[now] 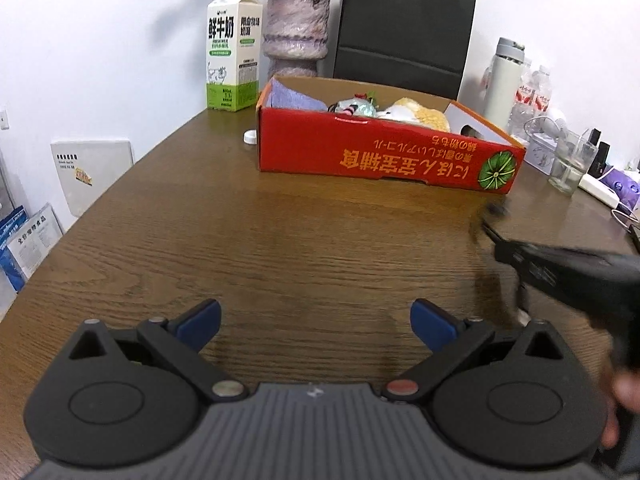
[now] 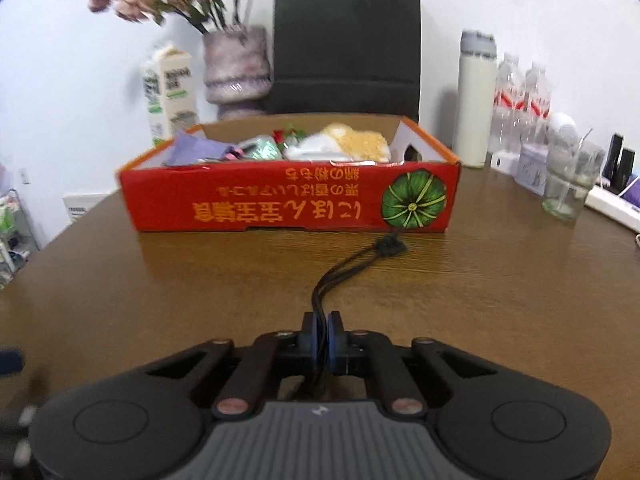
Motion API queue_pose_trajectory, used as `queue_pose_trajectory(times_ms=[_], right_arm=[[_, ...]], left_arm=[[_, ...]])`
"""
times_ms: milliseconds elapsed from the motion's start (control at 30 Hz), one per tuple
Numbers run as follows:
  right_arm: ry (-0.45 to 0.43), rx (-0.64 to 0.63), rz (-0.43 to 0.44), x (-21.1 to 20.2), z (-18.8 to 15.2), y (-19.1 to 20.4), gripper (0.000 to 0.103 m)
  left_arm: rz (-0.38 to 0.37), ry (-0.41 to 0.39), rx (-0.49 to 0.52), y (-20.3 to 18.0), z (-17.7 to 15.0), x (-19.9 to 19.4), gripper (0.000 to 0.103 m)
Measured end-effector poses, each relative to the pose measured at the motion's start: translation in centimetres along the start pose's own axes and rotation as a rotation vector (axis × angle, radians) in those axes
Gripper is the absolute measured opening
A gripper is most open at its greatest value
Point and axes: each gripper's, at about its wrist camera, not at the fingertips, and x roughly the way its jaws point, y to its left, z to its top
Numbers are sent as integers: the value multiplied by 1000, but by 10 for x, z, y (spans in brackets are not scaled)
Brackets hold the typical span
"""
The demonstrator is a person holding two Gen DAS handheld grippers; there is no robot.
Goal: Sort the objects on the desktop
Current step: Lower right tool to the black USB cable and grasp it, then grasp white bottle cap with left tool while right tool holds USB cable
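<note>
A red cardboard box (image 2: 288, 200) stands at the far middle of the wooden table, holding a purple cloth (image 2: 196, 150), a yellow plush toy (image 2: 356, 142) and small trinkets. My right gripper (image 2: 321, 334) is shut on a black cord (image 2: 340, 276) that trails over the table to a knot (image 2: 390, 246) just in front of the box. In the left wrist view my left gripper (image 1: 316, 324) hovers open over bare wood, nothing between its blue pads. The right gripper (image 1: 560, 268) shows there as a blurred black shape at the right, the cord's end (image 1: 494, 210) near the red box (image 1: 384, 156).
Behind the box stand a milk carton (image 1: 234, 48), a purple vase (image 1: 298, 28) and a black paper bag (image 1: 404, 28). At the right are a white flask (image 2: 476, 96), water bottles (image 2: 520, 96), a glass (image 2: 570, 188) and a power strip (image 2: 612, 204). A white cap (image 1: 250, 137) lies left of the box.
</note>
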Motion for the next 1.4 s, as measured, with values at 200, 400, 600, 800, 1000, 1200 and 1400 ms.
queue_pose_trajectory(times_ms=[200,400,600,800,1000,1200,1400], right_arm=[[-85,-6,42,-70,-19,-6,4],[-158,-5,60,-115,-14,-12,4],[-167,4,75,-122,-13,-12,3],[-158,-3,92,-114,-10,-3,3],[-131,-12,80,-100,-11,1,3],[-57,-17,66,-73,-12,-4,4],[-21,-35,87,-44,-4,-1,4]], left_arm=[[-22,-10,-7,-6,1,-7,103],[-31,-82,21,-22,4,-33,88],[-67,-47,40,-28,4,-36,5],[-68,-78,73,-35,8,-34,5],[-53,-67,94,-30,11,-15,43],[7,-146,94,42,56,19,99],[-60,-147,309,106,112,89,93]])
